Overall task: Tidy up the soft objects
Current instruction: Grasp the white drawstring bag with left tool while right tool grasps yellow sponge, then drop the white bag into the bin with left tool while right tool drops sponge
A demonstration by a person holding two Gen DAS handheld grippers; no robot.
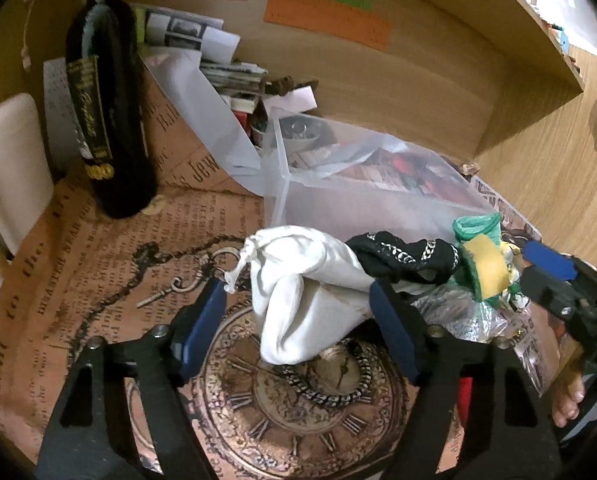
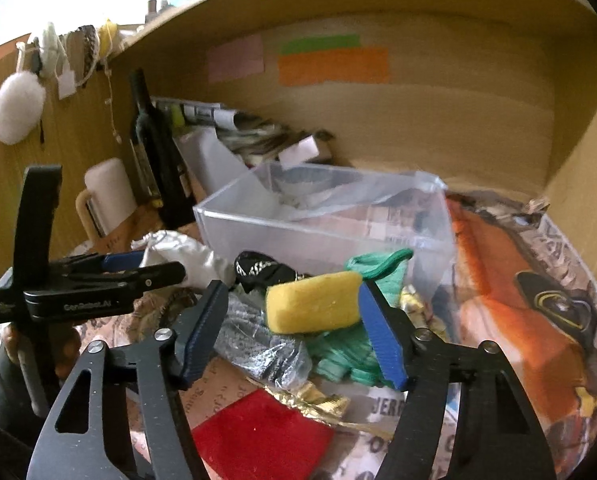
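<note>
While a red sheet (image 2: 258,436) shows rightward, left view adds a clock print (image 1: 298,412).

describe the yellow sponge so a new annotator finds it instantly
Start at the clear plastic box in the middle of the desk. In front of its near wall lies a heap of soft things; the yellow sponge sits on top, between the open right gripper fingers. It is the only solid yellow block, beside green knit fabric and a black cloth.
</note>
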